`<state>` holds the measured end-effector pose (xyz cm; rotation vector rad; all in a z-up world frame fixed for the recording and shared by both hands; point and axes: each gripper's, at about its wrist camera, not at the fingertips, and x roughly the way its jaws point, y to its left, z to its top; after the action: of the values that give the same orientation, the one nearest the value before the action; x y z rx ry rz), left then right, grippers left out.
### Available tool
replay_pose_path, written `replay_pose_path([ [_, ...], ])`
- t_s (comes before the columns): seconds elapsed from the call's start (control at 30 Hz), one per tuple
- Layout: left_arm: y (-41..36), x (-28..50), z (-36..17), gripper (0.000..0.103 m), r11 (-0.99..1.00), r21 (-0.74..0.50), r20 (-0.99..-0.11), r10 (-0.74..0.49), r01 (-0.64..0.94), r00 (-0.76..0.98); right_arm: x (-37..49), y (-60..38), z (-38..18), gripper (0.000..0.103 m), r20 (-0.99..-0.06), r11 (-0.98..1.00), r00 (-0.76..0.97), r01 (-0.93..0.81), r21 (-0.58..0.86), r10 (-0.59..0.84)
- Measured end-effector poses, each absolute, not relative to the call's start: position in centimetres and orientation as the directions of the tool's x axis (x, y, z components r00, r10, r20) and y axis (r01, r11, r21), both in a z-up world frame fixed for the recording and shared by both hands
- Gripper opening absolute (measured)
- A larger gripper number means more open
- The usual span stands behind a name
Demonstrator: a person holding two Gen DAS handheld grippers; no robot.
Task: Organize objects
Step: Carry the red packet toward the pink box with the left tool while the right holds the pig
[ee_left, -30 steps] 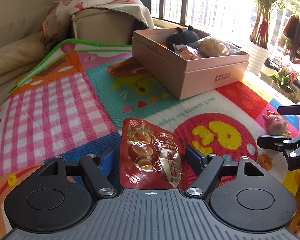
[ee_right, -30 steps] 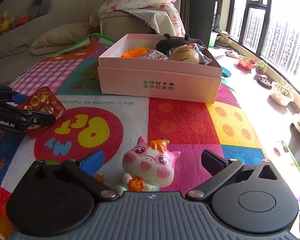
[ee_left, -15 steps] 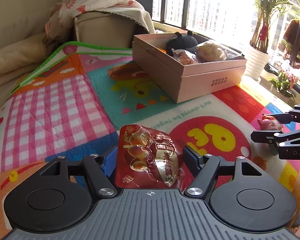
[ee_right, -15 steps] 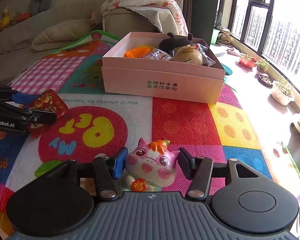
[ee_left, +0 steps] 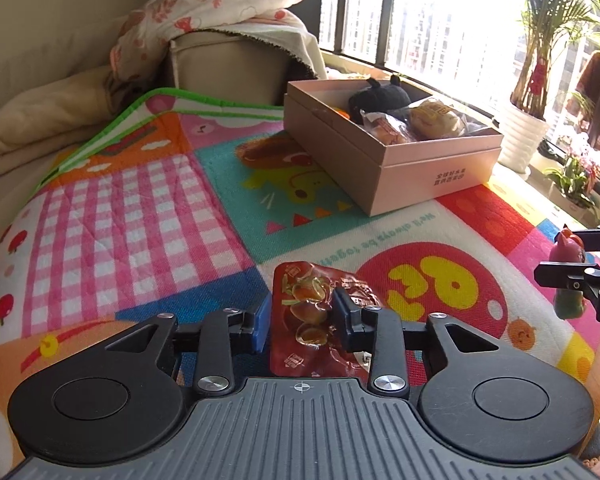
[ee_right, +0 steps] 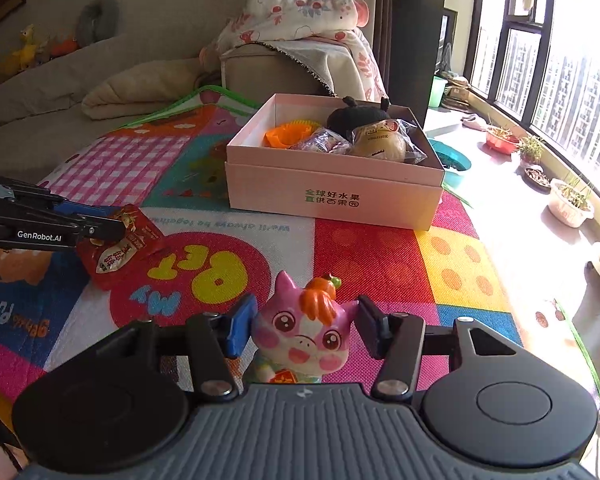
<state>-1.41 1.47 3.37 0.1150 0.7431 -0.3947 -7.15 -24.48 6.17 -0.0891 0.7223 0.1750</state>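
My left gripper (ee_left: 302, 318) is closing on the red snack packet (ee_left: 320, 320); my right gripper (ee_right: 304, 330) clamps the pig toy (ee_right: 306, 336), both before the pink box (ee_right: 332, 196) with green Chinese lettering.

My left camera sits just behind my left gripper (ee_left: 300, 322), angled down across the play mat (ee_left: 148, 216) toward the window, close in. My right camera rides behind my right gripper (ee_right: 302, 330), facing the sofa. Both views share the pink box (ee_left: 396, 160) (ee_right: 332, 184) and each other's fingers.
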Motion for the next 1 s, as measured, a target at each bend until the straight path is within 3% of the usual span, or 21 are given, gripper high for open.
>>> replay_pose_path([
  [0.13, 1.7, -0.3, 3.2, 0.039, 0.916, -0.107, -0.684, -0.35, 0.386, 0.64, -6.7, -24.6, 5.3, 0.058, -0.678, 0.982, 0.723, -0.186, -0.008, 0.132],
  [0.2, 1.6, -0.1, 3.3, 0.039, 0.916, -0.125, -0.691, -0.356, 0.38, 0.629, -6.6, -24.5, 5.1, 0.075, -0.681, 0.981, 0.719, -0.195, -0.003, 0.14],
  [0.27, 1.0, -0.5, 3.4, 0.039, 0.907, -0.089, -0.694, -0.353, 0.412, 0.627, -6.6, -24.3, 4.8, 0.082, -0.68, 0.98, 0.72, -0.199, -0.016, 0.135],
  [0.33, 0.3, -1.3, 3.5, 0.042, 0.877, -0.036, -0.694, -0.367, 0.479, 0.62, -6.6, -24.1, 4.4, 0.083, -0.687, 0.978, 0.715, -0.207, -0.027, 0.132],
  [0.37, -0.1, -1.7, 3.3, 0.052, 0.861, -0.021, -0.702, -0.374, 0.508, 0.606, -6.4, -24.0, 4.1, 0.084, -0.693, 0.978, 0.709, -0.207, -0.027, 0.131],
  [0.43, -0.6, -2.2, 2.9, 0.056, 0.844, -0.012, -0.692, -0.394, 0.537, 0.604, -6.1, -23.9, 3.7, 0.084, -0.705, 0.979, 0.698, -0.201, -0.023, 0.127],
  [0.5, -1.0, -1.9, 2.2, 0.066, 0.831, -0.064, -0.717, -0.423, 0.552, 0.554, -5.8, -23.9, 3.3, 0.085, -0.712, 0.981, 0.691, -0.194, -0.017, 0.124],
  [0.67, -3.1, -2.6, 1.6, 0.077, 0.835, 0.019, -0.716, -0.372, 0.549, 0.59, -5.5, -23.6, 3.5, 0.089, -0.722, 0.98, 0.685, -0.193, -0.044, 0.103],
  [0.87, -2.6, -2.2, 1.6, 0.076, 0.852, -0.011, -0.71, -0.375, 0.523, 0.596, -5.4, -23.1, 3.7, 0.088, -0.73, 0.98, 0.68, -0.188, -0.072, 0.077],
  [1.0, -2.4, -2.2, 1.6, 0.075, 0.853, -0.015, -0.707, -0.379, 0.522, 0.598, -5.6, -22.7, 4.0, 0.074, -0.732, 0.977, 0.677, -0.196, -0.082, 0.075],
])
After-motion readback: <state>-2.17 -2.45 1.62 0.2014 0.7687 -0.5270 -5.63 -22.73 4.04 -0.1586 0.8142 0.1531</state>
